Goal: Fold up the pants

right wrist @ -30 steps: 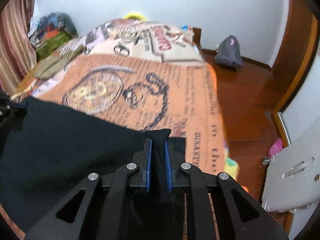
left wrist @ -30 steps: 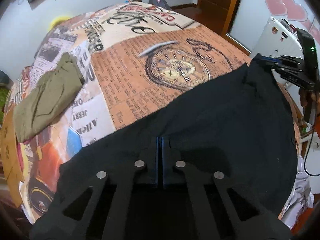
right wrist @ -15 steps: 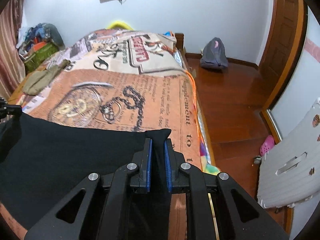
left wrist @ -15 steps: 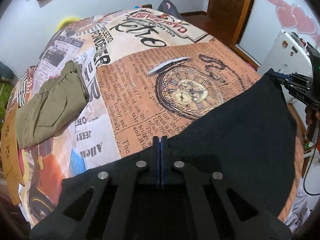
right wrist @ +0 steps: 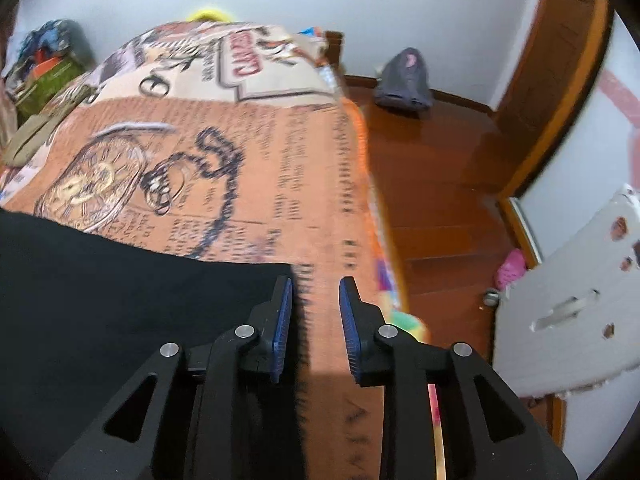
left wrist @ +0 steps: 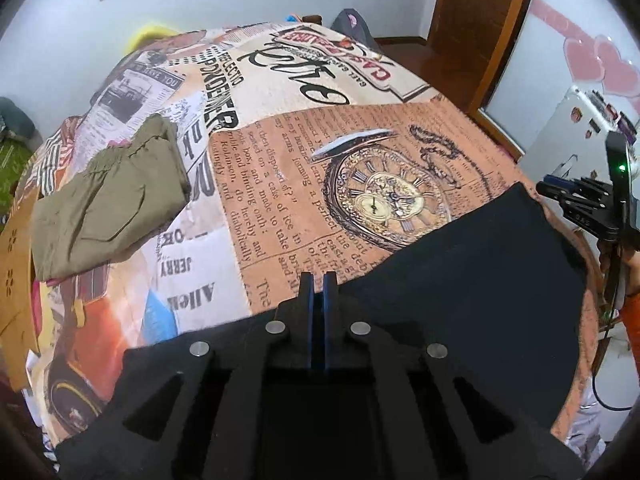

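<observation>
Both my grippers hang by the black pants point(left wrist: 460, 280): right gripper point(right wrist: 316, 312) wide open and empty, left gripper point(left wrist: 319, 280) nearly shut, empty I think. Pants lie flat below the clock picture point(left wrist: 384, 200). More folds may be left.

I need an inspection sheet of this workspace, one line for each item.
Surface: bed with a newspaper-print cover.
Job's things: black pants lie spread on the near part of the bed.
Clutter: olive garment on the bed's far left side.
Grippers: left gripper nearly closed, nothing visible between its tips; right gripper open beside the pants' corner, holding nothing.
Cables: a dark cable hangs past the bed's right edge.
Surroundings: wooden floor, grey bag, wooden door.
</observation>
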Demonstrator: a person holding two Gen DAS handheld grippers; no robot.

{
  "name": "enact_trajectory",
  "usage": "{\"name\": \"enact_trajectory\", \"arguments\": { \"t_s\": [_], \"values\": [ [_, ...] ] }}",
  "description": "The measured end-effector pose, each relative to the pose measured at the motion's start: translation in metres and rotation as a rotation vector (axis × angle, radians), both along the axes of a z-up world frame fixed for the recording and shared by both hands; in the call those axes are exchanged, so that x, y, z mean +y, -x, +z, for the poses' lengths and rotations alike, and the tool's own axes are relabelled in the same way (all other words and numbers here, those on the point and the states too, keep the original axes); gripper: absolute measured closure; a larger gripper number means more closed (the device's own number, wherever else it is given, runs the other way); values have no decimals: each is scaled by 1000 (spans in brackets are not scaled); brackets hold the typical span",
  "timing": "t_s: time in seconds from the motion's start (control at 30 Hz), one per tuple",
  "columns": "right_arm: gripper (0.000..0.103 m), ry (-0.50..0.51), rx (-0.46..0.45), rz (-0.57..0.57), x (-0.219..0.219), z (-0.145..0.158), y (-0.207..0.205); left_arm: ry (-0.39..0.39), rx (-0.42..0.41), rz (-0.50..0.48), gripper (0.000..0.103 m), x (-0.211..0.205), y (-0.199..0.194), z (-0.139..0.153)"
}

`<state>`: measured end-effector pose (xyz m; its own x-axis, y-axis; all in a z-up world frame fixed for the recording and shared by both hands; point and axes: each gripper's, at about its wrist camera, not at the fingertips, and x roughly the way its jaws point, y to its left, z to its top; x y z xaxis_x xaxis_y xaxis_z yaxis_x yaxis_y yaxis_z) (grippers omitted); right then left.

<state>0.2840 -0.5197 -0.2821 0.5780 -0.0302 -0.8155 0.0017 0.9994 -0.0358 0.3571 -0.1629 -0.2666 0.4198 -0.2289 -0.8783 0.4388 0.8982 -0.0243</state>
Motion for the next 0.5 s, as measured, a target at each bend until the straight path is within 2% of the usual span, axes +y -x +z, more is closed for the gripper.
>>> {"name": "enact_trajectory", "arguments": {
  "t_s": [0.13,0.23,0.4,0.43,0.5],
  "values": [
    [81,-58,-27,33,0,28,38,1,1,3,96,2,20,8],
    [76,-93,-26,70,12,33,60,-3,14,-8,88,-1,43,4],
    [73,-133,46,125,37,5,82,-9,69,-20,77,-9,75,-16],
    [73,-134,72,121,39,-6,85,-14,60,-13,75,-9,80,-18],
    [73,-135,74,115,40,-16,90,-27,26,4,65,-6,88,-16]
  ]
}}
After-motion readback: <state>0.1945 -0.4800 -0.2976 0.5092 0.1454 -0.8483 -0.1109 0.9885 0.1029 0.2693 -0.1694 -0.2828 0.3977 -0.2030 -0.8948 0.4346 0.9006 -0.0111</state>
